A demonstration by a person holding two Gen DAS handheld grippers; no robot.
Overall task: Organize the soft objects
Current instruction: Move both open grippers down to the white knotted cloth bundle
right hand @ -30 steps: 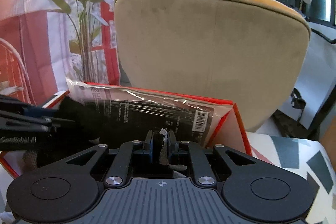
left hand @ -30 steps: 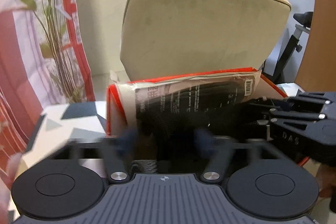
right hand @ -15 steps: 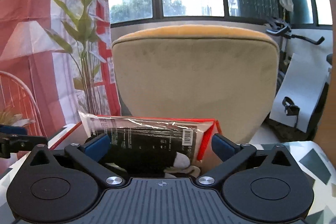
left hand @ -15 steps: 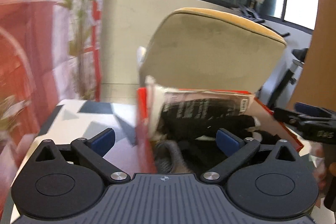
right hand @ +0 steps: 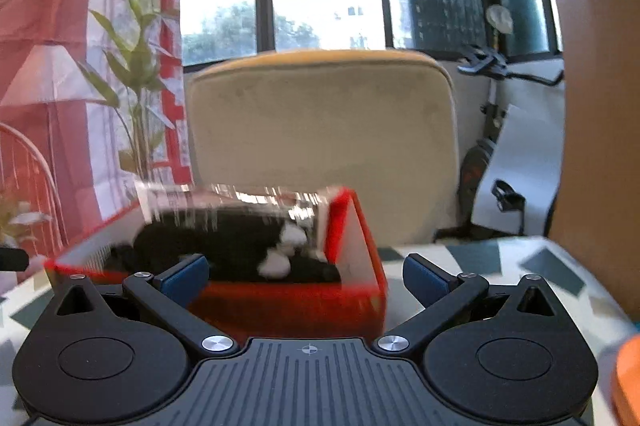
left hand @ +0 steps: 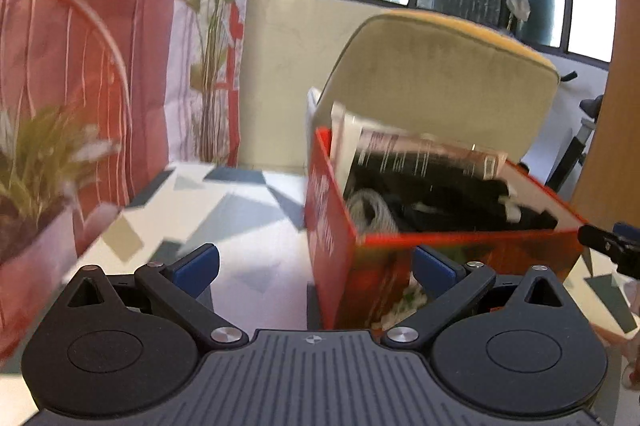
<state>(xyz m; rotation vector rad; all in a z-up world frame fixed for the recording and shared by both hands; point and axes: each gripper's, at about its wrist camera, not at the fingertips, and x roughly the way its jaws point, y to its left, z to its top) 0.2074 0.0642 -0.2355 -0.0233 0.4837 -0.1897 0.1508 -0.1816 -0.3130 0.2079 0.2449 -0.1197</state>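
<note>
A red box stands on the patterned table and holds black soft items, a grey knit piece and a plastic-wrapped black packet leaning at its back. It also shows in the right wrist view, with black and white soft items inside. My left gripper is open and empty, in front of the box's left corner. My right gripper is open and empty, in front of the box. The right gripper's tip shows in the left wrist view.
A beige chair back stands right behind the box. A potted plant sits at the table's left edge. An orange object is at the right edge. The patterned tabletop extends left of the box.
Both grippers opened and pulled back out of the box. The right one let go of the soft item it held. The left gripper swung to the left.
</note>
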